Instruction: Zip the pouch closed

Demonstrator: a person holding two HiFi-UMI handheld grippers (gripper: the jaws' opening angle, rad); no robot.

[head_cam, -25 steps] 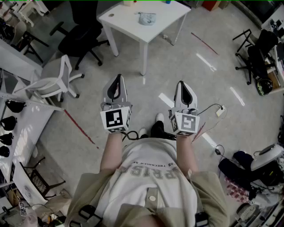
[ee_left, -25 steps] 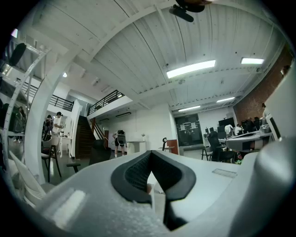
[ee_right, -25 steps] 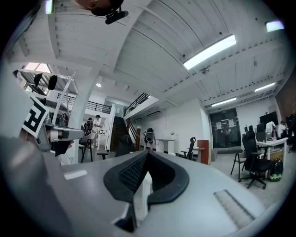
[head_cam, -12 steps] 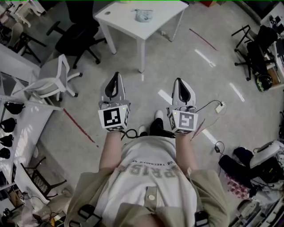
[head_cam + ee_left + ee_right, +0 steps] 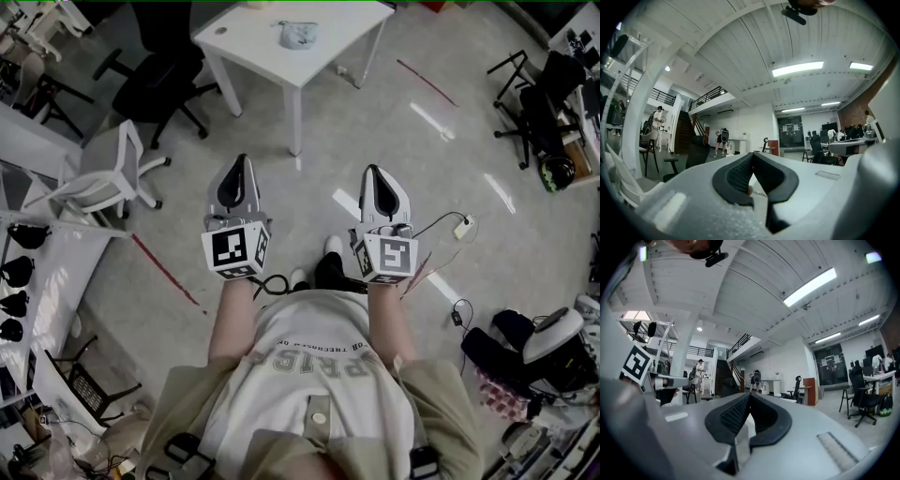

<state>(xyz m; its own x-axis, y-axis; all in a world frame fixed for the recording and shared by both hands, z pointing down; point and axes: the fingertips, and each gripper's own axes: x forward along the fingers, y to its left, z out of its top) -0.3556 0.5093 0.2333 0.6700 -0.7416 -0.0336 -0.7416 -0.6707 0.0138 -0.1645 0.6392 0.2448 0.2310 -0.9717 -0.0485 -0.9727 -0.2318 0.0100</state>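
Observation:
A small light-blue pouch lies on a white table at the top of the head view, well ahead of both grippers. My left gripper and right gripper are held side by side at waist height over the floor, pointing level toward the table. In the left gripper view the left gripper has its dark pads meeting with nothing between them. The right gripper in its own view is shut and empty too. Neither gripper view shows the pouch.
A black office chair and a white chair stand left of the table. A cable with a white adapter lies on the floor at right. Bags and gear crowd the right edge, and a black stool stands upper right.
The table and pouch sit slightly higher and further left in the head view. Both grippers stay shut and empty and have hardly shifted.

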